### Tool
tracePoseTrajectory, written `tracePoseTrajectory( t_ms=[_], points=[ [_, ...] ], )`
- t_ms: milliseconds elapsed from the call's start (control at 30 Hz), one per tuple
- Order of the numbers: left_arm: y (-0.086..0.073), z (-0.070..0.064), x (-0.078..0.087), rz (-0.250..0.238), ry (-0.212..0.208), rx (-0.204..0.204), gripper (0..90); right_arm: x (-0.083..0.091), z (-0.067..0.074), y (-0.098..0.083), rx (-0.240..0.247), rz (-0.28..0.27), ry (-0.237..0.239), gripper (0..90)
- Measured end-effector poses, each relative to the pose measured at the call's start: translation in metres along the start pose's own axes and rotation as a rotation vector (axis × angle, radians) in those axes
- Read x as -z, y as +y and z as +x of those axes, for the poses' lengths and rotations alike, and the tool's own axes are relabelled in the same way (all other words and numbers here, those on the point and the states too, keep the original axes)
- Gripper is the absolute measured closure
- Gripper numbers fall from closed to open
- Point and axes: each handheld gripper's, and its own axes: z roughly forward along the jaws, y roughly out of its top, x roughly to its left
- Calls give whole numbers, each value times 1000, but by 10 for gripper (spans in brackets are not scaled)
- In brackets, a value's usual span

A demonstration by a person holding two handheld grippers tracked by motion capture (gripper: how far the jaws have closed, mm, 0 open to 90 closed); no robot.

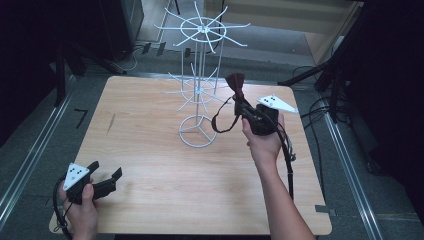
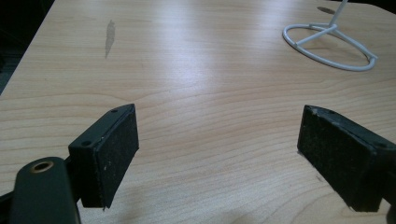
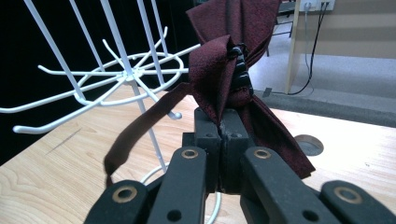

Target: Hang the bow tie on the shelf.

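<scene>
– Dark red bow tie [image 3: 233, 51], soft cloth, pinched tight at the middle knot. Striped bit at the knot. Thin dark strap [image 3: 140, 130] hanging off one side in a loop.

– Where?

– Up in the air, over the far right part of the wooden table [image 1: 150, 165]. Held by the right gripper [image 1: 243, 104], jaws squeezed together on the cloth just under the knot.

– Which way up?

– Standing tall. One wing up high, the other wing down past the jaws. Long way running up and down, a bit tilted. Strap [image 1: 222, 117] drooping down to the left in the high view.

– Anything close by?

– White wire rack [image 1: 200, 80], just to the left of the bow tie. Thin pole, two rings of spokes with little hooks, round wire foot [image 1: 198, 131] on the table. Lower hooks [image 3: 93, 79] near the bow tie, not touching as far as can be seen. Strap crossing in front of the pole in the right gripper view.

– And the other side?

– Left gripper [image 1: 105, 175] far away, low at the near left corner of the table, in the left hand [image 1: 82, 207]. Jaws wide apart, nothing between them but bare wood. Grey smudge [image 2: 109, 37] on the table farther off. Wire foot [image 2: 329, 46] up at the top right of the left gripper view.
</scene>
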Motion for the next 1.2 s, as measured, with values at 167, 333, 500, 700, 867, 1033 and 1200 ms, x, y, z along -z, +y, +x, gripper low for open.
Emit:
tracePoseTrajectory(
  t_ms=[167, 333, 500, 700, 867, 1033, 1200],
  points=[
    [0, 0, 0, 0, 0, 4, 132, -6, -3, -8, -36, 2, -2, 896],
    [0, 1, 0, 0, -1, 7, 132, -13, -3, -17, -66, 1, -3, 896],
    [0, 1, 0, 1, 1, 10, 132, -24, -4, -27, -93, 16, -11, 896],
    [0, 1, 0, 3, 1, 11, 133, -33, -5, -35, -124, 33, -13, 896],
    [0, 1, 0, 2, 3, 11, 133, -40, -5, -41, -120, 62, -13, 895],
    [0, 0, 0, 2, 3, 7, 133, -48, -5, -49, -125, 95, 1, 890],
    [0, 0, 0, 2, 2, 5, 133, -49, -7, -56, -131, 114, 31, 757]
  ],
)
